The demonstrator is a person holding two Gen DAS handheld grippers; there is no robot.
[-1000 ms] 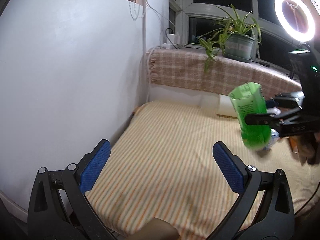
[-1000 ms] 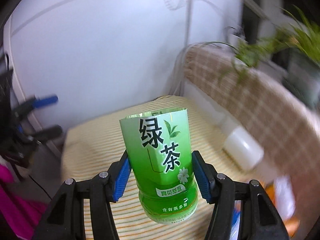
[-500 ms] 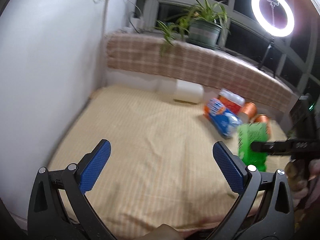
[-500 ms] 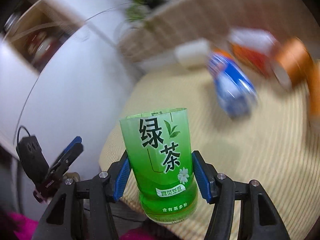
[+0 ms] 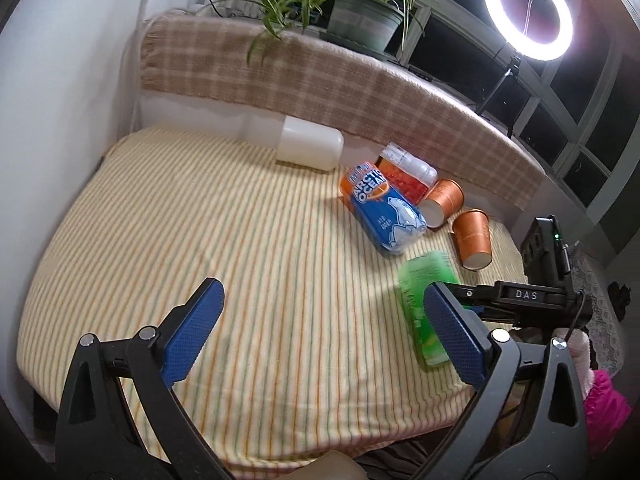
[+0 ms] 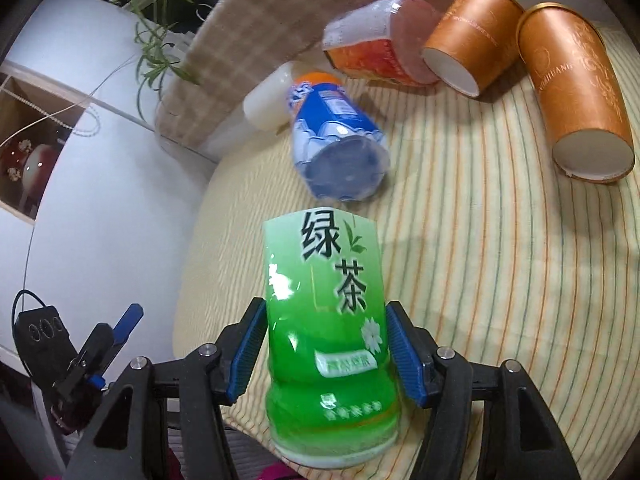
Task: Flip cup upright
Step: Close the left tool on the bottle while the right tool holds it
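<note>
Striped yellow tablecloth [image 5: 240,248]. Green tea cup [image 6: 328,320], a cut bottle with Chinese label, translucent, upright at the near right table edge, clamped between right gripper [image 6: 326,354] pads. Left gripper [image 5: 320,336] wide open, holding nothing.

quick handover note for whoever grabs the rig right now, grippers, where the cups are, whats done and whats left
Right gripper: shut on the green tea cup, a cut-off bottle, at the near right edge of the striped table. It stands cut rim up, base low over the cloth; contact with the cloth cannot be told.
Left gripper: open, holding nothing, over the near middle of the table.
Lying on their sides farther back: blue cup, red cup, two orange paper cups, white cup.
Done: green cup turned upright.
Left: likely set it down and release, then the others if wanted.
</note>
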